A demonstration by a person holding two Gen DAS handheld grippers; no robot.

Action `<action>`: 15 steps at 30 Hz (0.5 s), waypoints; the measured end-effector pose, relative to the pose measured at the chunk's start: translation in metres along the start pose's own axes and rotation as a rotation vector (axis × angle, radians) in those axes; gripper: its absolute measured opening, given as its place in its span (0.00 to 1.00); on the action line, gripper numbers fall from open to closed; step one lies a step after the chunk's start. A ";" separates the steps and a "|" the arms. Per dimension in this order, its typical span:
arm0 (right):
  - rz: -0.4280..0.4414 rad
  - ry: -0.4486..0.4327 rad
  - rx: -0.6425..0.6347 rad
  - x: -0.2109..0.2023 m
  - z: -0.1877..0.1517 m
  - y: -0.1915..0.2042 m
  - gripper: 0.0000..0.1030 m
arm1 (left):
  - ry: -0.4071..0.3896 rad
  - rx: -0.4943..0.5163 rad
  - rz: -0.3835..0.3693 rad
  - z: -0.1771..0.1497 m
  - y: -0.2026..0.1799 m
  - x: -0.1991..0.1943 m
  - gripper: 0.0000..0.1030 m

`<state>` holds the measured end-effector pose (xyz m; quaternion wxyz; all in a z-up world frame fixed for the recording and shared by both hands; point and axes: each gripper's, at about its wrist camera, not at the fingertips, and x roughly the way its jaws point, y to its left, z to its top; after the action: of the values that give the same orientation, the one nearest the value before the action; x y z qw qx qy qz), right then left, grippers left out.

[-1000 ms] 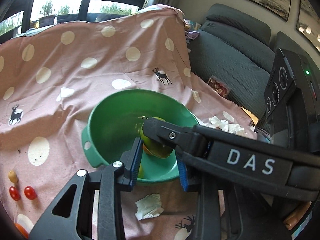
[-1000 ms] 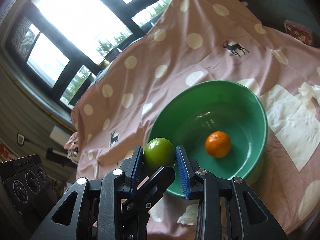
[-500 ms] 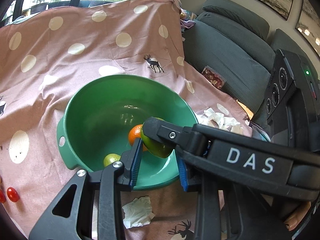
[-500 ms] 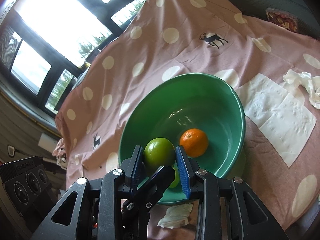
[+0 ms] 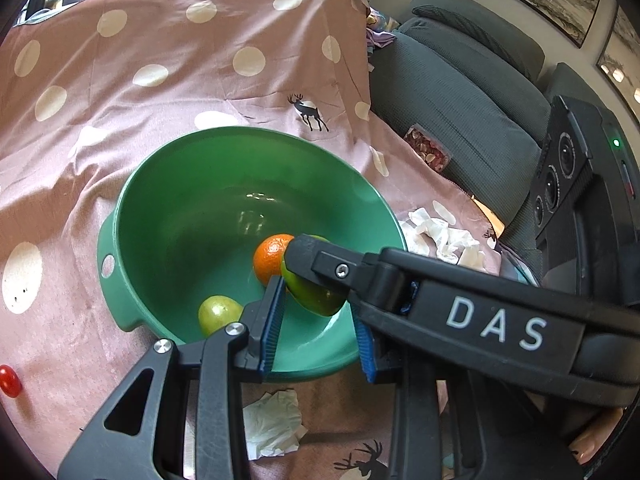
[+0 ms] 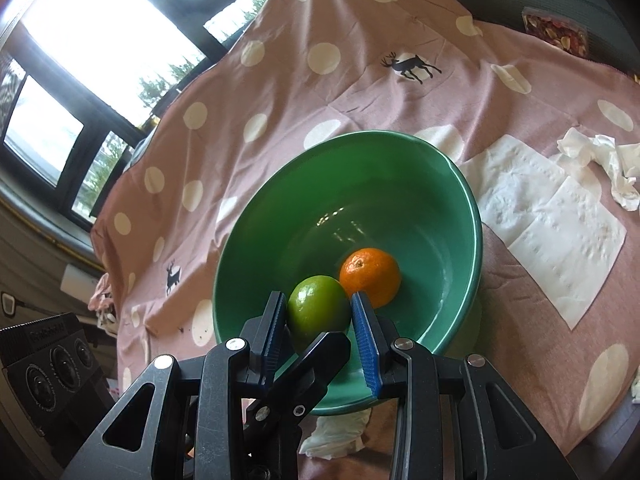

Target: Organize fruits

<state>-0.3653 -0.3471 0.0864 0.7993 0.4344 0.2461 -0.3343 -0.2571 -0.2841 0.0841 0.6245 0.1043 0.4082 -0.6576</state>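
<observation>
Right gripper (image 6: 320, 320) is clamped on the green fruit (image 6: 318, 308), over the near side of the green bowl (image 6: 460, 184). The orange (image 6: 370, 276) sits just ahead-right of its tips, and a small green fruit (image 5: 219, 314) lies below-left. Left gripper (image 5: 318, 332) is spread, holding nothing, with the right one crossing its gap. Risks: dropping from height would knock the orange or bounce the fruit out, and the two grippers could collide.

The right tool (image 5: 320, 276) hides part of the green fruit (image 5: 316, 296).
</observation>
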 end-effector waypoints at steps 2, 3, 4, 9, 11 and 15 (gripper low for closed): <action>-0.008 0.006 0.001 0.002 0.000 0.000 0.36 | 0.006 -0.012 -0.005 -0.001 0.002 0.002 0.32; -0.013 0.010 0.003 0.003 0.000 -0.001 0.36 | 0.009 -0.018 -0.005 -0.001 0.003 0.002 0.32; -0.015 0.015 0.006 0.004 0.000 -0.001 0.36 | 0.011 -0.025 -0.002 -0.001 0.004 0.002 0.32; 0.007 0.013 0.019 0.003 0.000 -0.002 0.36 | -0.007 -0.043 0.036 -0.001 0.006 -0.008 0.37; 0.027 -0.009 0.021 -0.002 0.001 -0.001 0.36 | -0.019 -0.058 0.041 -0.001 0.010 -0.016 0.43; 0.038 -0.049 0.005 -0.011 -0.001 0.004 0.38 | -0.056 -0.077 0.090 -0.001 0.019 -0.039 0.49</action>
<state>-0.3695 -0.3413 0.0958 0.8103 0.4327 0.2170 -0.3302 -0.2323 -0.2522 0.1010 0.6681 0.0802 0.4105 -0.6154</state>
